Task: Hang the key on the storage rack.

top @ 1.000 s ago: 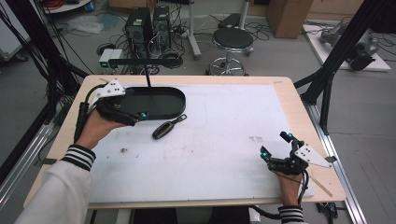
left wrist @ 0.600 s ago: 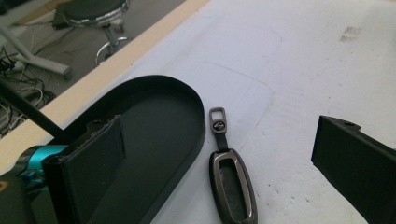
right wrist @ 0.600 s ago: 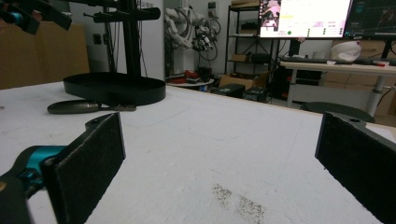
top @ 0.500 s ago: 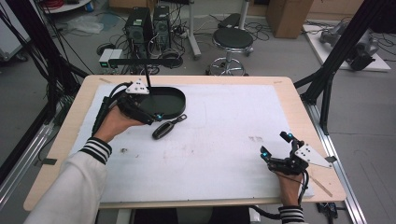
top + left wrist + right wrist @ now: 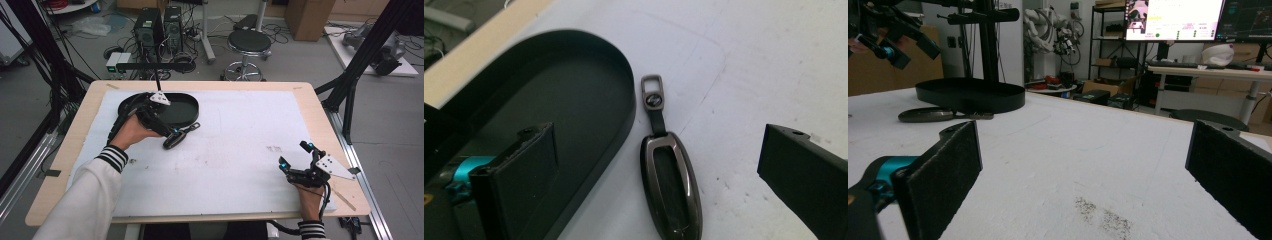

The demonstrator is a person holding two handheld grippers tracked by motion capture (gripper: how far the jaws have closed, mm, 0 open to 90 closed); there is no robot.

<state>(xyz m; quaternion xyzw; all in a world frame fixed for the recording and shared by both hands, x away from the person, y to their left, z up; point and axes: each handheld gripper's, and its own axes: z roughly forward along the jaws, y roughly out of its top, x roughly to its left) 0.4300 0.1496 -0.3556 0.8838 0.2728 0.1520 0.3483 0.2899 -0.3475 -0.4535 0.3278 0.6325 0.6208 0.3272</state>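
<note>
Toward the desk's far left corner, a dark metallic car key fob (image 5: 671,187) lies flat on the white mat (image 5: 240,150), just beside the curved rim of a black oval tray (image 5: 187,107). From the left gripper view the fob's short strap and metal loop (image 5: 652,91) point away from the camera, and the fob is close to the tray wall but whether they touch cannot be told. In the right gripper view the fob (image 5: 930,115) shows as a low dark shape in front of the tray (image 5: 970,95).

The left gripper (image 5: 170,131) hangs over the tray's near end and the fob, jaws spread wide; one jaw sits above the tray floor and the other above bare mat, with the fob in the gap between them and untouched. The person's left hand (image 5: 131,131) holds it, a striped cuff behind on the sleeve.

Well apart, near the desk's near right corner, the right gripper (image 5: 296,159) rests low over the mat in the person's right hand (image 5: 309,195), its jaws also spread wide with nothing between them. A grey smudge (image 5: 1103,216) marks the mat just ahead of it.

Beyond the desk's far edge stand a round stool (image 5: 249,42) and two computer towers (image 5: 160,25) on the floor.
</note>
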